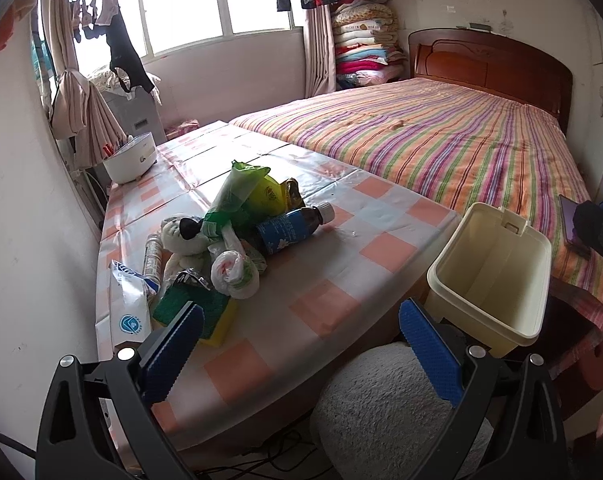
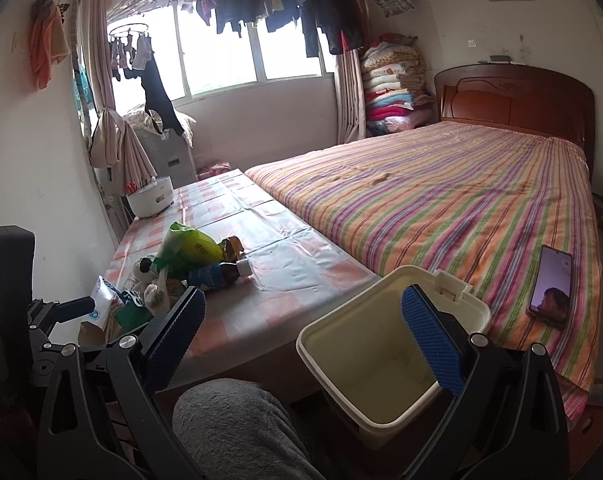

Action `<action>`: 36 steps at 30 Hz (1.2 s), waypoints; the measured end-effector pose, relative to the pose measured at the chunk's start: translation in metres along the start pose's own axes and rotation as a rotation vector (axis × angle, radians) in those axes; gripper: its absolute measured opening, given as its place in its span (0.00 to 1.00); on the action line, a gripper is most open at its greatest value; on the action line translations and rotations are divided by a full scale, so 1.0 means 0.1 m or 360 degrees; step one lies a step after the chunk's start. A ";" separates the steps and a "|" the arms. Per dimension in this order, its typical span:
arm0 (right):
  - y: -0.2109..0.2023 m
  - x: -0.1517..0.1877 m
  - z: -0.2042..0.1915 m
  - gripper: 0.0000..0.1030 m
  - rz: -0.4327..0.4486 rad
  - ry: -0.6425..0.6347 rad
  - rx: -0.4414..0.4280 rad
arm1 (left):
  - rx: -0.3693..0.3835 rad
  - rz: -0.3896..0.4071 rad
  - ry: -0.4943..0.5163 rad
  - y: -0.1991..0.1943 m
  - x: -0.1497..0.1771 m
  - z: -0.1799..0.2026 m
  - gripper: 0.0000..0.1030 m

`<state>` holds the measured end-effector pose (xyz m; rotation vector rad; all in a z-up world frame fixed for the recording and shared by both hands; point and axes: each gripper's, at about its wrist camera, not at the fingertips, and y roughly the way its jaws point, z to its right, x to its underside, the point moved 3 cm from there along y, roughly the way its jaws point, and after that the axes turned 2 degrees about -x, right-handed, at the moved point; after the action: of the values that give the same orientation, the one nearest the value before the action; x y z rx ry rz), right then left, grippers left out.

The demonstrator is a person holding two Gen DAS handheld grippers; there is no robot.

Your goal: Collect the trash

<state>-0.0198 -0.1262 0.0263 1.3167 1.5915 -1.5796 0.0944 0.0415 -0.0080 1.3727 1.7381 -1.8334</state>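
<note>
Starting position, by the look of it: nothing collected yet, cream bin (image 2: 381, 364) bare inside, standing off the near right corner of the table (image 1: 361, 280), between table and bed (image 1: 441, 140). Trash heap (image 1: 221, 248) sits on the checked cloth toward the table's left half, well apart from the bin. Left gripper (image 1: 301, 344) hovers low at the near table edge, jaws wide apart, nothing between the blue pads (image 1: 173, 348). Right gripper (image 2: 303, 328) likewise spread and empty, hanging above the bin's mouth. Heap contents: dark bottle (image 1: 293, 226) with white cap lying on its side at the right of the pile, green and yellow bags (image 1: 245, 192) on top, knotted white plastic bag (image 1: 235, 276) in front, green-and-yellow sponge (image 1: 205, 312) nearest the left jaws, a white paper packet (image 1: 127, 304) flat at the left edge. Judgement: first pick is best made from the outside of the pile. Sponge or knotted bag are closest and sit free; both soft, so close fully and expect squash. Bottle is round and may roll; take it across the body, not the cap. Avoid digging under the bags, which would scatter the rest. Phone (image 2: 551, 284) on the bed lies near the bin; keep the carry path clear of it.
</note>
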 end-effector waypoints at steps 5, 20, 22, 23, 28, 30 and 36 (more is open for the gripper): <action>0.05 -0.01 -0.05 0.94 -0.0017 -0.0018 -0.0009 | -0.0004 -0.0004 -0.0014 0.01 0.00 -0.05 0.93; 0.17 -0.03 -0.12 0.94 -0.0056 -0.0050 -0.0028 | -0.0023 -0.0031 -0.0056 0.07 -0.01 -0.15 0.93; 0.19 -0.03 -0.13 0.94 -0.0058 -0.0056 -0.0030 | -0.0028 -0.0029 -0.0061 0.07 -0.01 -0.17 0.93; 0.19 -0.03 -0.13 0.94 -0.0059 -0.0058 -0.0033 | -0.0029 -0.0030 -0.0065 0.07 -0.01 -0.18 0.93; 0.21 -0.02 -0.16 0.94 -0.0070 -0.0078 -0.0046 | -0.0030 -0.0035 -0.0077 0.08 -0.01 -0.21 0.93; 0.22 -0.01 -0.17 0.94 -0.0070 -0.0078 -0.0059 | -0.0036 -0.0034 -0.0077 0.08 -0.01 -0.21 0.93; 0.24 -0.03 -0.22 0.94 -0.0062 -0.0092 -0.0109 | -0.0048 -0.0029 -0.0083 0.09 0.00 -0.24 0.93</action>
<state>0.0081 -0.1096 0.0221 1.2005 1.6301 -1.5578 0.1117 0.0608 -0.0093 1.2902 1.7506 -1.8278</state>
